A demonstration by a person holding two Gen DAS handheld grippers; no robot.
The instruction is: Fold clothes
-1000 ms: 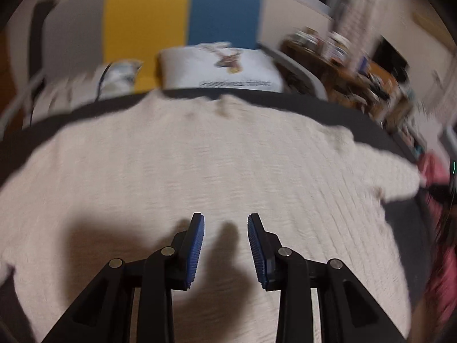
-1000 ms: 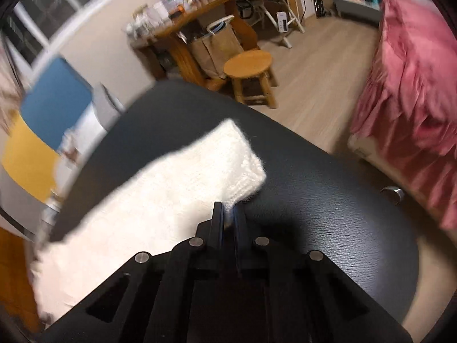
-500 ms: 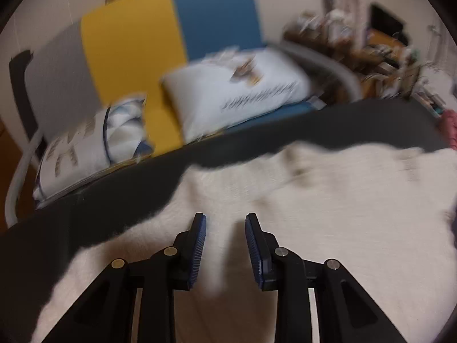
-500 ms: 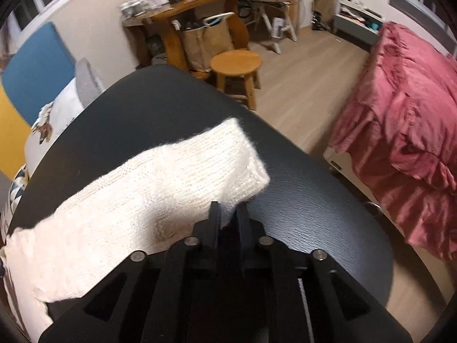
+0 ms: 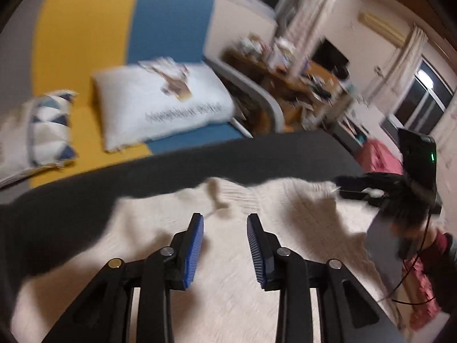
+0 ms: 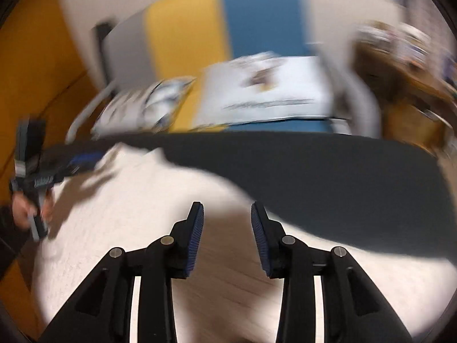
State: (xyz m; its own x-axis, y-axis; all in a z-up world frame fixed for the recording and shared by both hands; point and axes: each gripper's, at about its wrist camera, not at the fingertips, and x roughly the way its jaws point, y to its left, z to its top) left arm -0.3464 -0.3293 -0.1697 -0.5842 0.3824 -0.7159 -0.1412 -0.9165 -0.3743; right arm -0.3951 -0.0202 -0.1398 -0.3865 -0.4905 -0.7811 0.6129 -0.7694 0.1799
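A cream knit sweater lies spread on a dark round table. My left gripper is open and empty, just above the sweater near its neckline. My right gripper is open and empty over the sweater near its edge on the dark table. The right gripper also shows at the right of the left wrist view. The left gripper shows at the left of the right wrist view. Both views are blurred by motion.
Behind the table is a yellow and blue sofa with a white printed cushion and a patterned cushion. A cluttered wooden desk stands at the back right. Pink bedding is at the right.
My right gripper has let go of the sweater's sleeve end, opened, and swung round to face the sofa. My left gripper has moved toward the sweater's far edge and stays open.
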